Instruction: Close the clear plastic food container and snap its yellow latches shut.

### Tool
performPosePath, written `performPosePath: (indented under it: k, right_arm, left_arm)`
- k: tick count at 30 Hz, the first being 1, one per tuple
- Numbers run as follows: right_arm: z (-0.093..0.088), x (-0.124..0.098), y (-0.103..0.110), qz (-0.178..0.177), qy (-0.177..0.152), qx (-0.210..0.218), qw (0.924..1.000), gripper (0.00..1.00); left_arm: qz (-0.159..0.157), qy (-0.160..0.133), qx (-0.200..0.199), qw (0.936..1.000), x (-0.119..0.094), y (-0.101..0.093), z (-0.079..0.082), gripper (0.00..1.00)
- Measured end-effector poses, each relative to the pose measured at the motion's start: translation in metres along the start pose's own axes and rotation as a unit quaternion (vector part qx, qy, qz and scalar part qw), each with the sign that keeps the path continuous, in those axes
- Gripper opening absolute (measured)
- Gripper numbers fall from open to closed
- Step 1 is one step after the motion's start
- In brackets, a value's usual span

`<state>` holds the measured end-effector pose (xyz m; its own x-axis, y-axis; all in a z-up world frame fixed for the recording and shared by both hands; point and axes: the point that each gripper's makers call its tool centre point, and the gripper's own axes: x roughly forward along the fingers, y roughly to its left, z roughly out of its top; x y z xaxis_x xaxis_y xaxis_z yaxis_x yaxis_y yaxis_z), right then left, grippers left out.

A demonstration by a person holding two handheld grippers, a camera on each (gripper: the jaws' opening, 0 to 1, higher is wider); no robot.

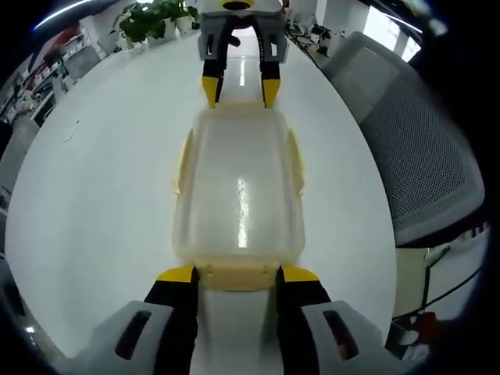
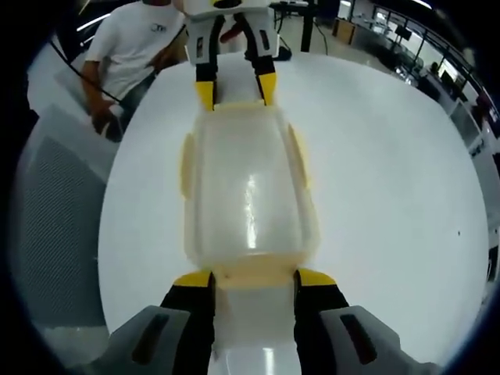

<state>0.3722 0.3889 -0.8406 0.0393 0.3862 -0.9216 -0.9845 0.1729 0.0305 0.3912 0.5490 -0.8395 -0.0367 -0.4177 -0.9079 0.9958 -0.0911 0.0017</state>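
A clear container (image 1: 238,191) lies on a white table (image 1: 101,180) between your two grippers, lid on, one short end toward each. In the left gripper view, your left gripper (image 1: 237,275) has its yellow-tipped jaws spread either side of the near end latch (image 1: 238,275), touching or just beside it but not clamped on anything. The right gripper (image 1: 240,87) faces you at the far end, jaws likewise apart and straddling that end. The right gripper view mirrors this: right gripper (image 2: 254,279) wide at its near latch (image 2: 254,273), left gripper (image 2: 235,88) at the far end.

The lid looks seated, so the step in hand seems to be snapping the end latches. Press both ends together so the box cannot slide on the slick table. Push each flap down and inward, squarely, until it locks under the rim. The side latches (image 1: 295,160) seem to flare outward, likely still unlatched; take them next, steadying the box with the other gripper.

The box is a rounded rectangle of glossy, translucent plastic that catches a streak of ceiling light. The latches are pale yellow, thin hinged flaps. The table is smooth and shiny. A grey mesh chair (image 1: 414,148) stands beside it, and a person (image 2: 137,47) in a white shirt is beyond
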Motion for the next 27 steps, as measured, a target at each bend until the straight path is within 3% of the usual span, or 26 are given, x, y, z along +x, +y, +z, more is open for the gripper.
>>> performPosePath:
  k: [27]
  right_arm:
    - [0.003,-0.013,0.001,-0.001,0.009,-0.015,0.9998,0.38]
  left_arm:
    - [0.001,-0.011,-0.011,0.9999,-0.010,-0.005,0.007,0.38]
